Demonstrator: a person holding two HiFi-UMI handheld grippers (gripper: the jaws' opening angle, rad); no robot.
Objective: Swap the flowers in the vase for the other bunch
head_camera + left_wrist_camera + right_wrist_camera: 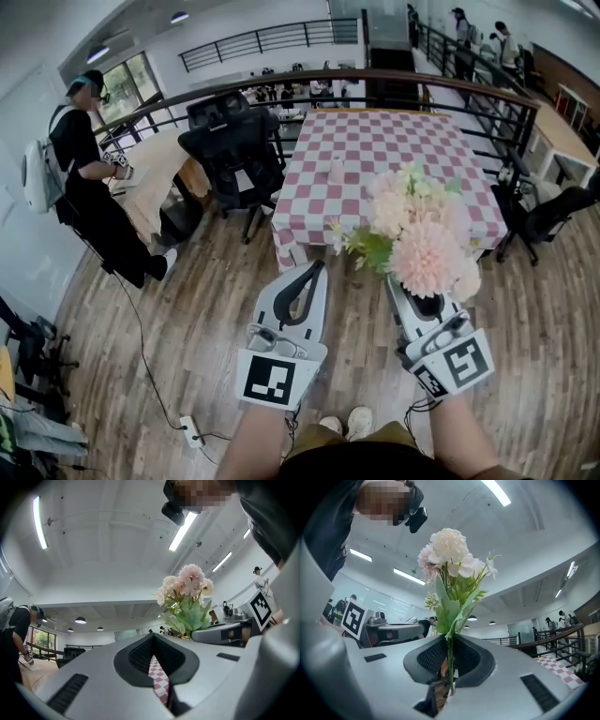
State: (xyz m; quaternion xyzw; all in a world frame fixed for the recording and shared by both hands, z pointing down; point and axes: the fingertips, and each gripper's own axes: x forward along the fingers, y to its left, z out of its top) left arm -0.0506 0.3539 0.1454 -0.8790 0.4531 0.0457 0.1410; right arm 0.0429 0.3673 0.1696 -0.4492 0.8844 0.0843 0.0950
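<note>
Pink-checked table [412, 150] on plank floor [187, 319], flowers [422, 239] before it

We stand before the near edge of the square table with the pink-and-white checked cloth [375, 141]. The small pale vase [336, 170] stands on it near the middle. A black office chair [230, 150] sits off the left edge, and a dark metal railing [281, 80] runs behind the far edge. Our left gripper [312, 272] is left of our right gripper [401, 286], whose jaws clamp the stems of the bunch of pale pink artificial flowers [417, 234] before the near right corner.
</note>
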